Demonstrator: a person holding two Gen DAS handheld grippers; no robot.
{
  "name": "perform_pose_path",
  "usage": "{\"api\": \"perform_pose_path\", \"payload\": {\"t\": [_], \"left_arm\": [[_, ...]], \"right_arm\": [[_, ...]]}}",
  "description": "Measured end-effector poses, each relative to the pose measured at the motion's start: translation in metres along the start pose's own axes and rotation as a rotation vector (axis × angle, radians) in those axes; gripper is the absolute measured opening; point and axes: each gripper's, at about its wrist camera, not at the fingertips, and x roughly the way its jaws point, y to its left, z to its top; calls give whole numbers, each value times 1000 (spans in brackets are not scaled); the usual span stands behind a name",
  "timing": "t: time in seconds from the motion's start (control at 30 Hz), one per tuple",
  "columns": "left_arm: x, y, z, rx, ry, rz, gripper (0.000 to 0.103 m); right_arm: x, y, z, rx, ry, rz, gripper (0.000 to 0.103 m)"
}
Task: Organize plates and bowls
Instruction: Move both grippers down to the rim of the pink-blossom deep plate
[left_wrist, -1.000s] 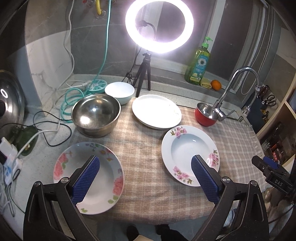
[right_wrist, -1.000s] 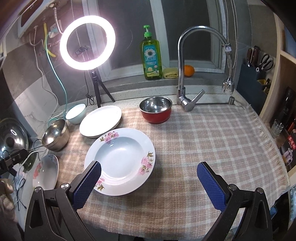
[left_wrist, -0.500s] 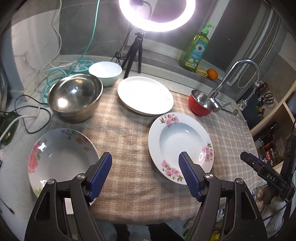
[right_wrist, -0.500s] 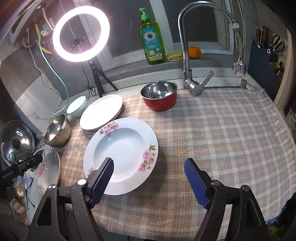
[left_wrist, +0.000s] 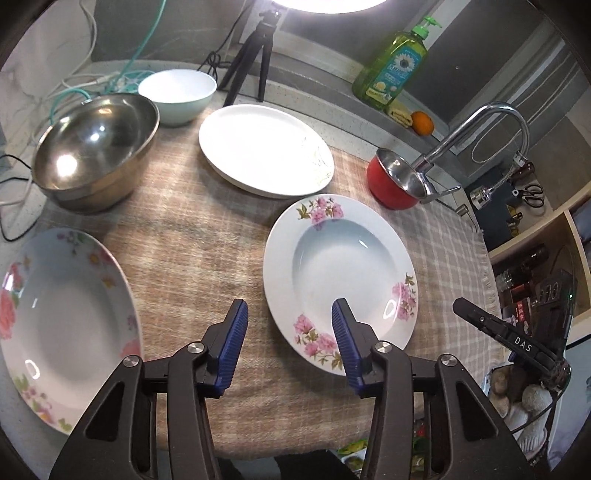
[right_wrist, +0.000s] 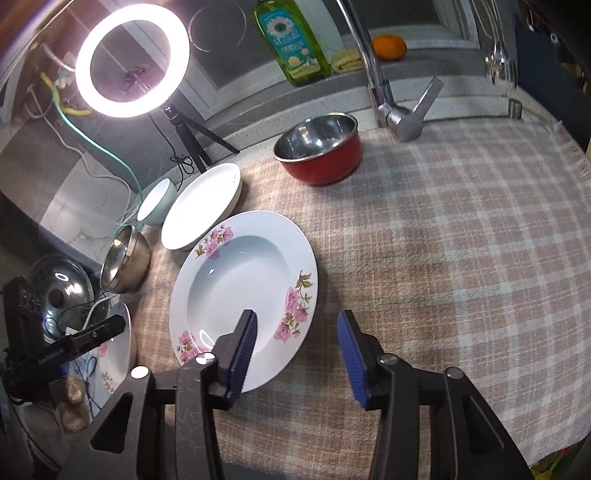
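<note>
both grippers (left_wrist: 288, 341) (right_wrist: 297, 349) narrowed near floral plate (right_wrist: 236, 291)

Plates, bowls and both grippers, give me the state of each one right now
Left gripper: jaws open, empty.
Right gripper: jaws open, empty.
Pink-flowered deep plate: upright, empty, on the cloth.
Plain white plate: flat, empty.
Second floral plate: empty.
Steel bowl: upright, empty.
White bowl: upright.
Red bowl: upright, empty.

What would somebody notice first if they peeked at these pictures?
Probably the glowing ring light at the back, shining over the counter. Next, the flowered deep plate in the middle of the checked cloth, with the open right gripper hovering at its near edge. A red bowl sits behind, near the faucet.
</note>
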Motion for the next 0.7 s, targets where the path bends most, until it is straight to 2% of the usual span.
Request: {"api": "perform_pose_path", "payload": {"t": [0.23,0.3,0.47,0.7], "left_arm": [[27,12,9,-80,58,-27,39],[31,13,11,-86,61,-24,38],[42,19,18,-115,71,-24,26],[55,26,24,-150,91,-27,25]], "right_arm": [[24,-16,11,45,71,57,24],[28,-20,14,55,82,66,22],[39,-29,21,71,109,82,20],[50,-36,29,104,141,106,18]]}}
